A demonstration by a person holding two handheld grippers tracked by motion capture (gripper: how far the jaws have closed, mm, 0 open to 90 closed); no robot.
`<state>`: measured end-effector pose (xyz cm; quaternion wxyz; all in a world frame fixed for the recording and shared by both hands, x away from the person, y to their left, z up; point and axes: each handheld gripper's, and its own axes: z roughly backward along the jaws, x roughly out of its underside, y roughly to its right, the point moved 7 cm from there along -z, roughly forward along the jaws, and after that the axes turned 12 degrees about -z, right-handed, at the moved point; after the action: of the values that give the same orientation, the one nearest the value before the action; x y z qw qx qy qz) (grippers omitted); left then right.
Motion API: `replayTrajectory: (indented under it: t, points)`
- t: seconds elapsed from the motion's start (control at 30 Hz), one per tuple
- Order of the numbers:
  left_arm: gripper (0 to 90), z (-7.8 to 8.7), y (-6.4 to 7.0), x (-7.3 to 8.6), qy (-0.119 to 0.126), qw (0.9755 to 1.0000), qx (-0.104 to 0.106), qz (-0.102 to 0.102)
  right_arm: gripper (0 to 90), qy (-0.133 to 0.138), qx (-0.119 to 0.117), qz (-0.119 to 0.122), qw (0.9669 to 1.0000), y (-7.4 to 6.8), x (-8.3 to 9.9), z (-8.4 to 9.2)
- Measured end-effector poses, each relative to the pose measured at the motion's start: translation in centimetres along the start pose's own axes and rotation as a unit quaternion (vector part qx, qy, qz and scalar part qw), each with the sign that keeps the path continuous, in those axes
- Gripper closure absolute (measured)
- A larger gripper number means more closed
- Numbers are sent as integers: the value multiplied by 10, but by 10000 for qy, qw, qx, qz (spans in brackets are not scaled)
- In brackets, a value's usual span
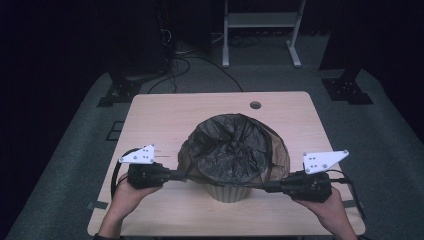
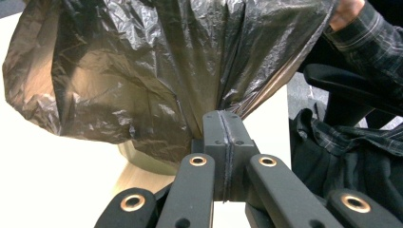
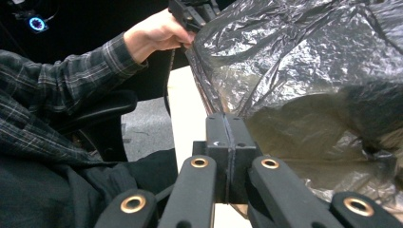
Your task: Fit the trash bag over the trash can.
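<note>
A black plastic bin bag (image 1: 232, 147) lines a small pale ribbed bin (image 1: 229, 192) standing near the table's front middle. The bag's rim is folded out over the bin and stretched sideways. My left gripper (image 1: 184, 175) is shut on the bag's left edge, and in the left gripper view its jaws (image 2: 223, 116) pinch a bunched fold of the film (image 2: 142, 71). My right gripper (image 1: 265, 187) is shut on the bag's right edge, and the right gripper view shows its jaws (image 3: 227, 118) closed on the stretched plastic (image 3: 304, 71).
The light wooden table (image 1: 165, 115) has a round cable hole (image 1: 255, 105) at its back edge. Behind it stand a white metal frame (image 1: 260, 25), dark stands and floor cables (image 1: 200, 62). A person's plaid sleeve (image 3: 62, 61) and dark chair are close to the table's front.
</note>
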<state>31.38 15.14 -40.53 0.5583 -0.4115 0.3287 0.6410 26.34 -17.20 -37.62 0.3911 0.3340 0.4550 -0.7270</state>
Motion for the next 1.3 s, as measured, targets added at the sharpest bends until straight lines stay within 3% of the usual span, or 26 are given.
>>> replayTrajectory:
  t: [0.17,0.27,0.33,0.37,0.53,0.67,0.9,1.3]
  points:
    - [896,-1,-1,4,-105,9999,-7,25,899,11,-95,28,9999,-4,0,-4]
    - [896,-5,0,5,-197,9998,34,5,741,84,-149,54,9998,-5,-1,-2]
    - [896,-7,0,7,-210,9997,91,18,724,129,-200,30,9997,-6,-2,-1]
    - [897,-9,1,8,-218,9997,141,36,651,279,-130,80,9995,-7,-6,6]
    - [896,-13,2,11,-245,9994,222,77,591,529,-39,92,9985,-6,-13,19]
    - [896,-16,2,14,-322,9991,257,96,497,933,227,122,9953,2,-25,38]
    - [896,-24,-2,27,-505,9980,314,212,469,1057,606,202,9923,12,-39,49]
    - [896,-36,-4,45,-685,9959,435,402,455,1159,801,198,9898,25,-51,51]
